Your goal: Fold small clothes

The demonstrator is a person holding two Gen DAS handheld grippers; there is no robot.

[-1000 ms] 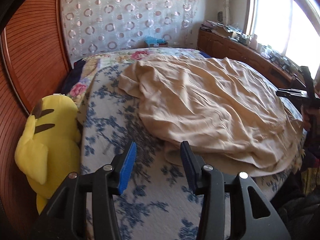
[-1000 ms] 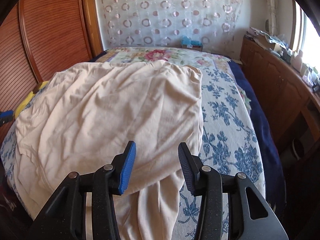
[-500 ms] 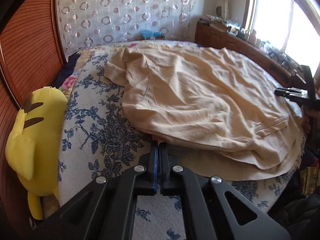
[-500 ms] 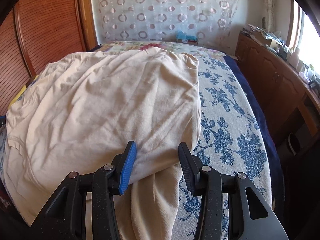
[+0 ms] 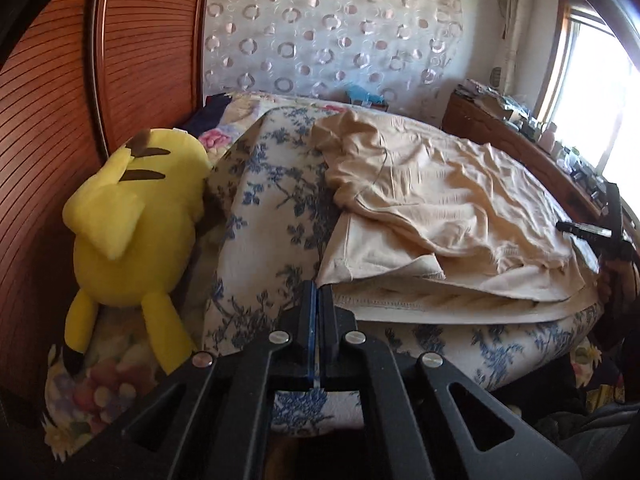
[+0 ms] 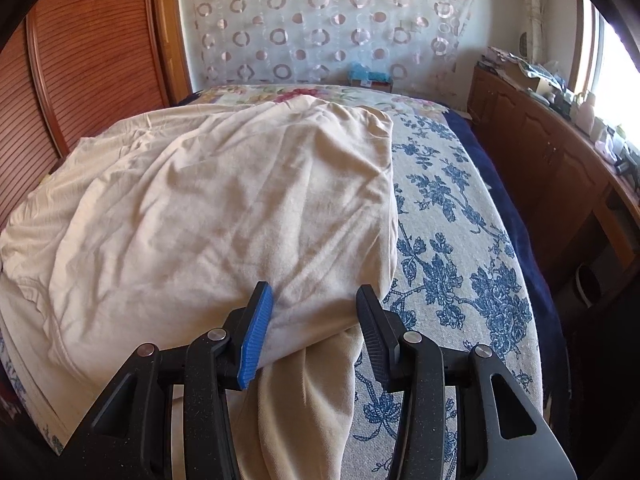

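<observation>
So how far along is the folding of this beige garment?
Early. The beige garment lies on the bed, one layer doubled over, wrinkled. The left gripper is shut at its near corner; the right gripper hangs open over a fold. Further folds and squaring up remain.

The beige garment runs off the bottom of the right wrist view — its lower end is hidden behind the right gripper. Clutter on the wooden counter is too small to identify. Whether the left gripper pinches any cloth — unclear.
</observation>
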